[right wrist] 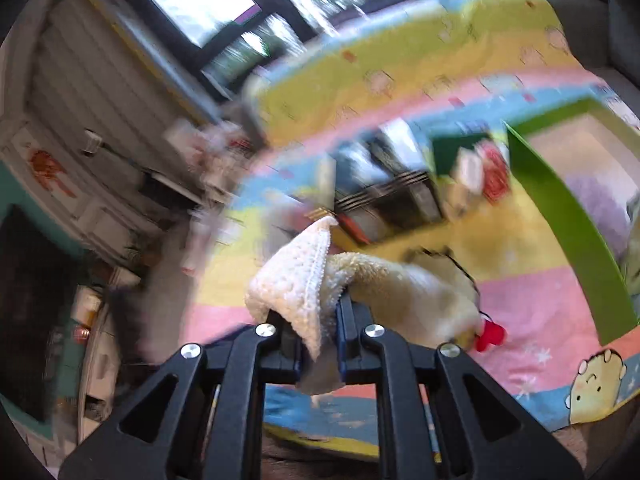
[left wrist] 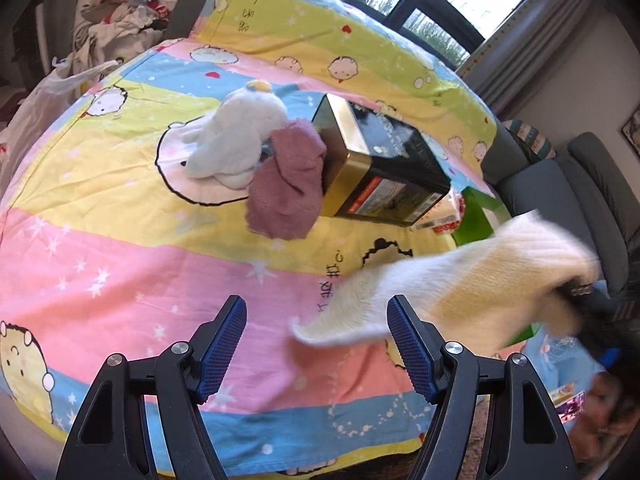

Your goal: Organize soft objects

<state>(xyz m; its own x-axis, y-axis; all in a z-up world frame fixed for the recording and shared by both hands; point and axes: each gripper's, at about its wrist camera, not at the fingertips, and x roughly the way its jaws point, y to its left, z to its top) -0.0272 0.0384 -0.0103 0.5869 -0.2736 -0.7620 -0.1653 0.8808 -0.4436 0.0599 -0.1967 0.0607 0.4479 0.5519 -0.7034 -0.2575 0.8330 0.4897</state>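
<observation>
Left gripper: 2 blue-padded fingers spread wide, nothing between them, poised above the striped cartoon bedsheet. Right gripper: jaws clamped on a cream fleece cloth, fold of cloth rising in a peak above the pads, remainder trailing right over the sheet toward a small red tip. Same cream fleece cloth in the left wrist view: motion-blurred, lifted clear of the sheet at lower right, far end bunched around a dark gripper body at the frame edge. Shown in the left wrist view only: white plush toy with a yellow tuft, lying mid-sheet; mauve fleece cloth touching the plush and draped against a black-and-gold box lying on its side; pile of clothes at upper left beyond the sheet; white plastic bag at the left edge; grey sofa at right. Shown more fully in the right wrist view: green bin, open top facing the camera, pale purple soft item inside; bin wall just beside the black-and-gold box, with a small red-and-white pack between them. Right wrist view heavily blurred; box lettering not legible in either view.
</observation>
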